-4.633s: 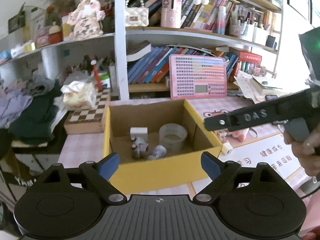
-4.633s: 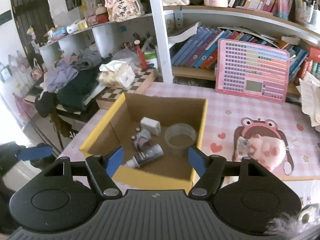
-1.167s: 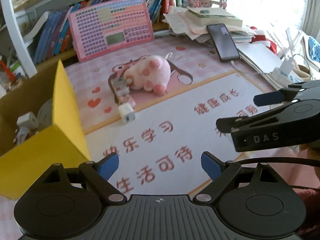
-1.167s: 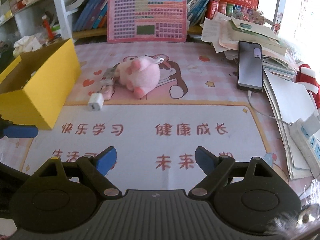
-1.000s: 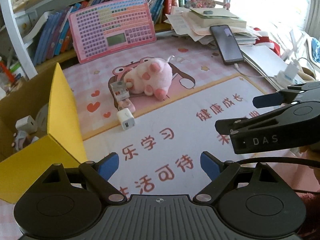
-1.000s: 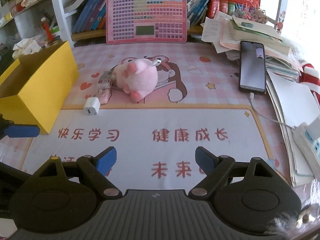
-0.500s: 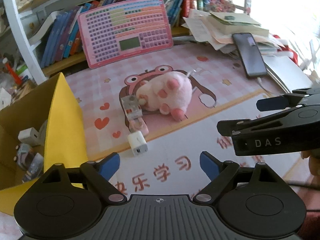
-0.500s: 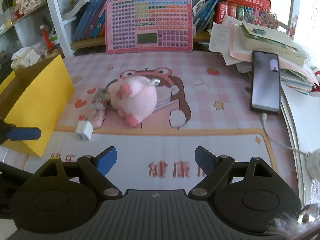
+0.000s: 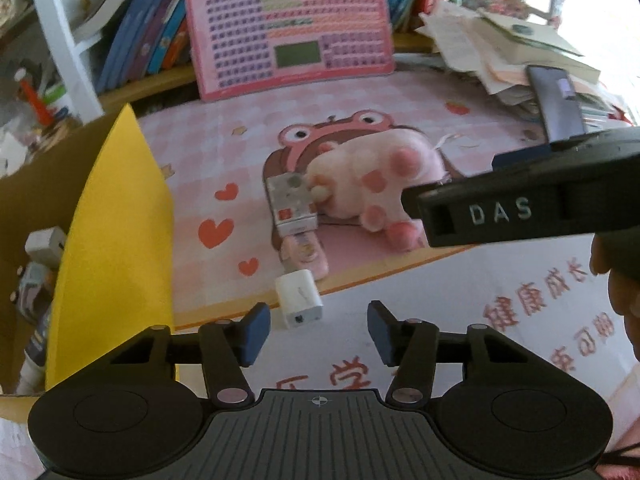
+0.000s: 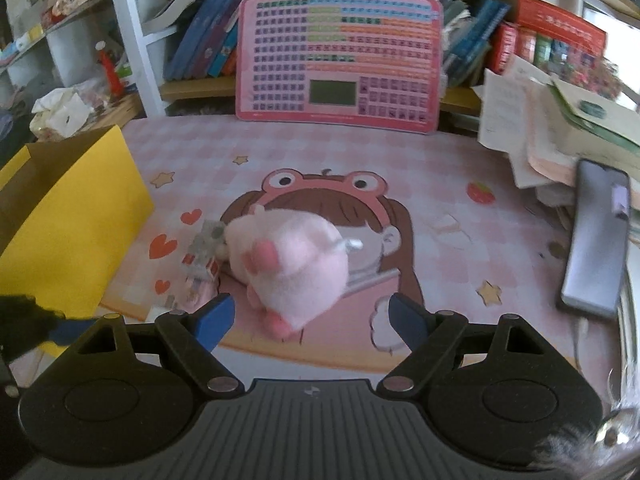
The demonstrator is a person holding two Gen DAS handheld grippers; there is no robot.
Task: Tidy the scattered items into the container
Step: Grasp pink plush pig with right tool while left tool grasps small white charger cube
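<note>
A yellow cardboard box (image 9: 116, 224) stands at the left, also in the right wrist view (image 10: 76, 216), with small items inside. On the pink desk mat lie a white charger cube (image 9: 299, 298), a small pink item (image 9: 306, 254), a grey-and-red little box (image 9: 291, 203) and a pink plush pig (image 9: 376, 184). My left gripper (image 9: 316, 330) is open and empty, just short of the charger cube. My right gripper (image 10: 308, 318) is open and empty, its fingers close in front of the plush pig (image 10: 288, 264). The right gripper also shows in the left wrist view (image 9: 520, 208).
A pink toy keyboard board (image 10: 340, 64) leans against the bookshelf at the back. A stack of papers and books (image 10: 560, 128) and a dark phone (image 10: 596, 236) lie at the right. Clothes and clutter (image 10: 60, 112) sit behind the box.
Both grippers have moved forward and lower toward the scattered items. The left fingers have narrowed somewhat near the charger cube. The right gripper now faces the plush pig closely.
</note>
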